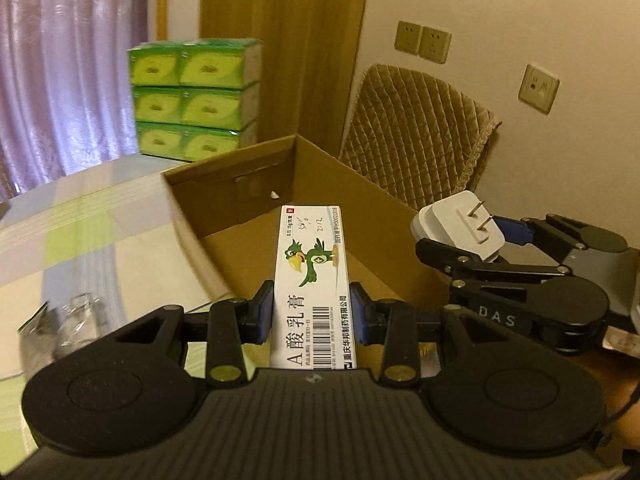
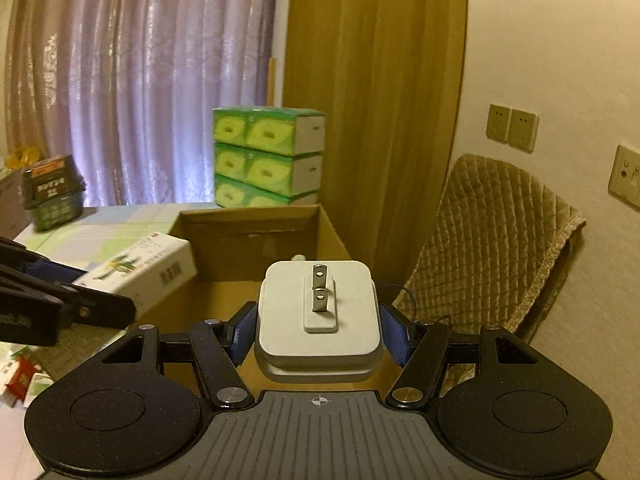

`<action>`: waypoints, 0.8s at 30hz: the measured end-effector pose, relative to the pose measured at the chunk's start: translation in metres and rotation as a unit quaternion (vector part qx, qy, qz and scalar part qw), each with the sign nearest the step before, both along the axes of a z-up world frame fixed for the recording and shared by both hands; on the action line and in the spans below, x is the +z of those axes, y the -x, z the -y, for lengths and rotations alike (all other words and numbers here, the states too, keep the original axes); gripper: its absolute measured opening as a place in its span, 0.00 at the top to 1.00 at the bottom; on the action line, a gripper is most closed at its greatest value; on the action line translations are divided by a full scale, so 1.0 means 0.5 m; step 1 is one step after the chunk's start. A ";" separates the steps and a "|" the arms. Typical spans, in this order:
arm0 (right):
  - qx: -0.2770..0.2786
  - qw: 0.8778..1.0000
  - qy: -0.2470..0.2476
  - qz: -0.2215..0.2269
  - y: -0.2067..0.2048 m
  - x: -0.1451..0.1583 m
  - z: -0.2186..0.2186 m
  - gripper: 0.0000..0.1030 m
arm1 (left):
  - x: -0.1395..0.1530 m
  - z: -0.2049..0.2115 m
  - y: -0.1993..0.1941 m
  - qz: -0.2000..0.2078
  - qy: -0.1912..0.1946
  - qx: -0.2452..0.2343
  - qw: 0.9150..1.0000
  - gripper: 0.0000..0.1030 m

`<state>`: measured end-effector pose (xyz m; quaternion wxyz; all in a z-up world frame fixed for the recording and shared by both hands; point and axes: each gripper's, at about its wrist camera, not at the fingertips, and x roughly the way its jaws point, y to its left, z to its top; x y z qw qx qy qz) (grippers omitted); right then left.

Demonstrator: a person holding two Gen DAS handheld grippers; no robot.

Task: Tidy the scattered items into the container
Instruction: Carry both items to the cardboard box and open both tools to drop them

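Both carried items are on their way in but neither is released yet. The left hand-held gripper (image 1: 312, 312) is clamped on a long white cardboard ointment box printed with a green cartoon bird (image 1: 310, 280), its blue pads pressing the box's two long sides, and the box is held out over the near edge of the open brown cardboard carton (image 1: 240, 196) that serves as the container. The right hand-held gripper (image 2: 318, 332) is closed on a white square plug-in charger with two metal prongs (image 2: 318, 316), prongs facing away from the camera, and it hangs at the carton's near right side, just beside the other gripper. The carton stands on the counter with a pale green and grey checked cloth (image 1: 80, 216); its visible floor looks almost bare, with only a small pale object (image 2: 298, 258) against the far wall, too small to identify. So the job seems to be in an early to middle stage: two drops are imminent, and more remains outside, since crumpled clear plastic wrapping (image 1: 68, 320) lies on the cloth at the left and small red and white packets (image 2: 20, 380) sit at the lower left of the right wrist view.
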<state>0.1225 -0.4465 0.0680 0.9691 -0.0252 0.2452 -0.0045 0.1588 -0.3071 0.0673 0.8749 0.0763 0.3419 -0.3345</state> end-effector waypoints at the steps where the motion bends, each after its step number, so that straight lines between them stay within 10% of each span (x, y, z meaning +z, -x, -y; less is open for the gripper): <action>1: -0.002 1.000 -0.001 -0.001 -0.007 -0.004 0.007 0.35 | -0.007 0.010 -0.007 -0.002 -0.003 -0.002 1.000 0.68; 24: 0.020 0.998 -0.044 -0.032 -0.053 -0.043 0.015 0.35 | -0.012 -0.074 -0.021 0.005 -0.002 0.053 0.999 0.50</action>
